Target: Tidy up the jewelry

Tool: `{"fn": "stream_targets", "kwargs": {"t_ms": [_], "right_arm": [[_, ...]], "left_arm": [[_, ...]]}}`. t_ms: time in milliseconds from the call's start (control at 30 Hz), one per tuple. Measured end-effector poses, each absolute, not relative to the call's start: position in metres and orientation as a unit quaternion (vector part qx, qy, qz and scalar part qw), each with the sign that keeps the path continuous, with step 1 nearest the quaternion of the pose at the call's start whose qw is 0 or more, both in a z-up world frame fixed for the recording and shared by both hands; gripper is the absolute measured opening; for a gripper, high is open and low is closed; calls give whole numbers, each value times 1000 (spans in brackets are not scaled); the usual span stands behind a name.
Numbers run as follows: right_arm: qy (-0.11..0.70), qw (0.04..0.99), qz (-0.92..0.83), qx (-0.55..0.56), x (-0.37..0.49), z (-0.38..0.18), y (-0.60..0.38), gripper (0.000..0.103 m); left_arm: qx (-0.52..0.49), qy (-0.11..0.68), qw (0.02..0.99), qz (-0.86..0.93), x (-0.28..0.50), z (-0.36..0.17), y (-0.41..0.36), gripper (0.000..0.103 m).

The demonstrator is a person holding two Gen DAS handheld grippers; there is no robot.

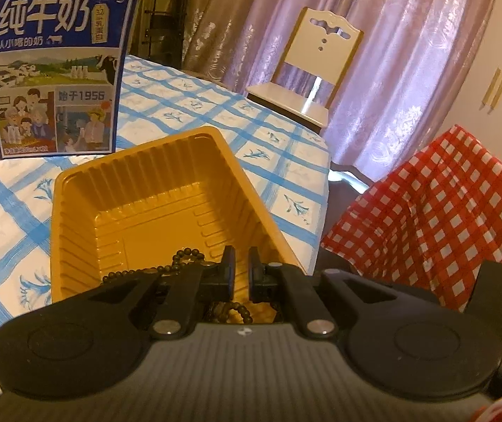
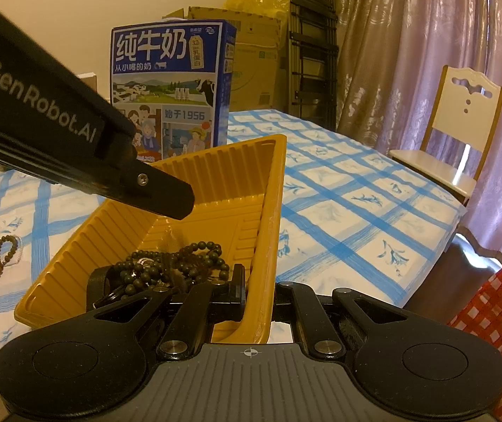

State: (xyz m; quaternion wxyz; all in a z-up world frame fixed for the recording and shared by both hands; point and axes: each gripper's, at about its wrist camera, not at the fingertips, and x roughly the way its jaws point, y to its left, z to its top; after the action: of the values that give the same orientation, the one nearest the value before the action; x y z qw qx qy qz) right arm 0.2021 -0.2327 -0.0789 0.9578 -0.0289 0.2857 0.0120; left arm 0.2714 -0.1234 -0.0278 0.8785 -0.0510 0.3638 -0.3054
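A gold ribbed plastic tray sits on the blue-checked tablecloth. Dark bead strands lie heaped in its near end. My left gripper hovers over that end, its jaws barely open and nothing between the pads; a dark bead strand drapes beside its left finger. From the right wrist view the left gripper reaches in from the upper left above the tray. My right gripper is shut on the tray's near right wall, with one finger inside and the other hidden outside.
More brown bead strands lie loose on the cloth left of the tray. A blue milk carton box stands behind it. A white chair stands past the table's far right edge, and red checked fabric is at right.
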Motion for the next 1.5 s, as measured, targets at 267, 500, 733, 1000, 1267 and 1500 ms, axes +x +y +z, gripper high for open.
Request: {"fn": "stream_targets", "kwargs": {"t_ms": [267, 500, 733, 1000, 1267, 1500], "right_arm": [[286, 958, 12, -28, 202, -79, -233, 7], [287, 958, 12, -28, 201, -79, -233, 7], [287, 958, 12, -28, 202, -79, -234, 7], [290, 957, 10, -27, 200, -82, -235, 7], [290, 956, 10, -29, 200, -83, -234, 7], [290, 956, 10, -28, 200, -83, -234, 7]], "left_arm": [[-68, 356, 891, -273, 265, -20, -104, 16], [-79, 356, 904, -222, 245, -19, -62, 21], [-77, 383, 910, -140, 205, -31, -3, 21], [-91, 412, 905, -53, 169, -44, 57, 21], [-69, 418, 906, -14, 156, -56, 73, 21], [-37, 423, 905, -26, 168, -71, 66, 21]]}}
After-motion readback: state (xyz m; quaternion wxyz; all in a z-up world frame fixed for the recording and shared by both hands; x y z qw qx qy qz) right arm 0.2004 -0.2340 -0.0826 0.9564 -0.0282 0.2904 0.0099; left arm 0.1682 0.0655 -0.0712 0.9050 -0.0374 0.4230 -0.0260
